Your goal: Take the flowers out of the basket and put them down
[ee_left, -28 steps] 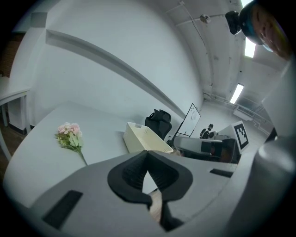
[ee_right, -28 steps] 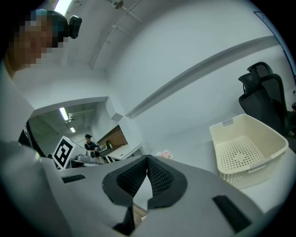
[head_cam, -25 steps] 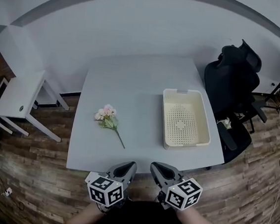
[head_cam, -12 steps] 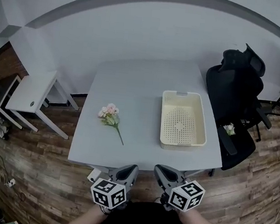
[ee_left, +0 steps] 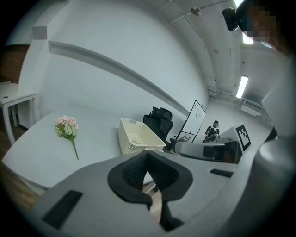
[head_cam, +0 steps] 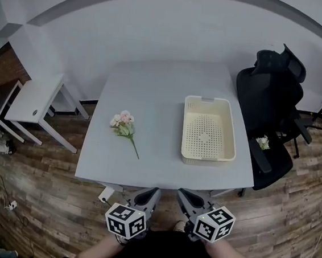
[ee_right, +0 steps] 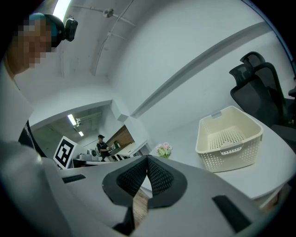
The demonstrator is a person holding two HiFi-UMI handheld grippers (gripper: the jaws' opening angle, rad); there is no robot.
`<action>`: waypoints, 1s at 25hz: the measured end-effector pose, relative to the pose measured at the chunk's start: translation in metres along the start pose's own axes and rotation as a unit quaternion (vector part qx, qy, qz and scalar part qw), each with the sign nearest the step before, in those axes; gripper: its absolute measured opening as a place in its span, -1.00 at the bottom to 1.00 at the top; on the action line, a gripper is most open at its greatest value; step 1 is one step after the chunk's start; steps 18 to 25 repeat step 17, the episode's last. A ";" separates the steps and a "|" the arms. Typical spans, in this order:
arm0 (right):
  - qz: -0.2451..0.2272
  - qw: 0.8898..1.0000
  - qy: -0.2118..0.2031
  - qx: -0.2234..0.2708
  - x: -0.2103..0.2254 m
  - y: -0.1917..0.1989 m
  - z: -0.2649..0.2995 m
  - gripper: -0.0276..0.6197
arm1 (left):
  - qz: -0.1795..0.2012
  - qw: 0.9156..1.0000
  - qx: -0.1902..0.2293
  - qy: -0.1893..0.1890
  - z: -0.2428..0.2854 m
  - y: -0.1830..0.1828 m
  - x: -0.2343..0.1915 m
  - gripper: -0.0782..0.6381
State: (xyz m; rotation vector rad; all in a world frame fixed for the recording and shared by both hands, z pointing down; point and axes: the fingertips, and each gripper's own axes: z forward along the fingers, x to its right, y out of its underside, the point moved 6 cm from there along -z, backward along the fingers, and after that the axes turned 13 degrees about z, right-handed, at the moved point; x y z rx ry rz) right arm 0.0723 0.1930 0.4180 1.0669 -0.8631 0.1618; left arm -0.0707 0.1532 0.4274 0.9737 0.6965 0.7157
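A small bunch of pink flowers (head_cam: 124,128) with a green stem lies on the grey table (head_cam: 159,88), left of the cream perforated basket (head_cam: 206,154), which holds nothing. The flowers (ee_left: 67,130) and basket (ee_left: 135,137) also show in the left gripper view, and the flowers (ee_right: 163,149) and basket (ee_right: 227,136) in the right gripper view. My left gripper (head_cam: 150,195) and right gripper (head_cam: 183,196) hover side by side in front of the table's near edge, off the tabletop. Both are shut with nothing between the jaws.
A black office chair (head_cam: 272,103) stands right of the table, with a small flower-like object (head_cam: 262,142) on its seat. A white side table (head_cam: 29,105) stands at the left. The floor is wood planks (head_cam: 39,198).
The view has shifted a little, so the table and basket sit slightly higher in the frame. Both grippers stay shut, low in front of the table. The flowers have not moved.
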 end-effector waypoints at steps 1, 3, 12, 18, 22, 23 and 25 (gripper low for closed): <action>0.001 1.000 0.001 0.000 0.000 0.000 0.000 -0.84 | 0.001 1.000 0.000 0.001 0.000 0.000 0.000 -0.76; 0.002 1.000 0.001 -0.001 0.000 0.000 0.001 -0.84 | 0.001 1.000 0.001 0.001 -0.001 0.000 -0.001 -0.76; 0.005 1.000 0.003 0.001 0.000 0.000 0.003 -0.84 | 0.007 1.000 0.002 0.004 0.000 -0.003 -0.001 -0.76; 0.011 1.000 0.004 0.000 0.003 0.002 0.003 -0.84 | 0.008 1.000 0.001 0.005 0.001 -0.002 -0.001 -0.76; 0.011 1.000 0.004 0.000 0.003 0.002 0.003 -0.84 | 0.008 1.000 0.001 0.005 0.001 -0.002 -0.001 -0.76; 0.011 1.000 0.004 0.000 0.003 0.002 0.003 -0.84 | 0.008 1.000 0.001 0.005 0.001 -0.002 -0.001 -0.76; 0.011 1.000 0.004 0.000 0.003 0.002 0.003 -0.84 | 0.008 1.000 0.001 0.005 0.001 -0.002 -0.001 -0.76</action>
